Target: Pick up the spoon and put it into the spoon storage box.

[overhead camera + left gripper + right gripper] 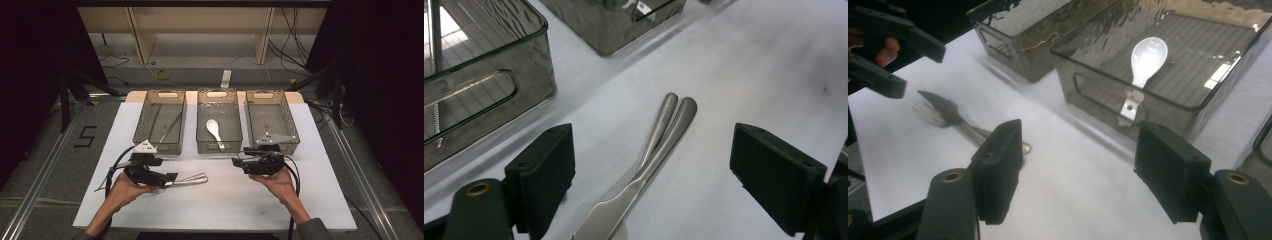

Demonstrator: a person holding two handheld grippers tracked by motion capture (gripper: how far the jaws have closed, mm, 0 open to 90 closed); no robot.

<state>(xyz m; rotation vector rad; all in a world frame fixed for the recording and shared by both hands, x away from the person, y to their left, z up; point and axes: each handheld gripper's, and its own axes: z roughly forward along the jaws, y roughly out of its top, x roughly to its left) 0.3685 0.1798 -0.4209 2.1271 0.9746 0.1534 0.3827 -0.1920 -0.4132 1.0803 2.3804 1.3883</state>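
- Lying on the white surface point(250, 205), two metal utensils point(664, 140), a knife crossing a fork, sit handles together.
- Beyond stand three mesh trays; the middle tray point(219, 146) holds a white spoon point(215, 131).
- The left hand-held gripper point(651, 172) straddles the utensils, jaws apart; the right hand-held gripper point(1078, 167), open and empty, is well apart.

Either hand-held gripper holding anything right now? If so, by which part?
Nothing is held. The left hand-held gripper stands open around the knife and fork on the table; the right hand-held gripper is open over bare table.
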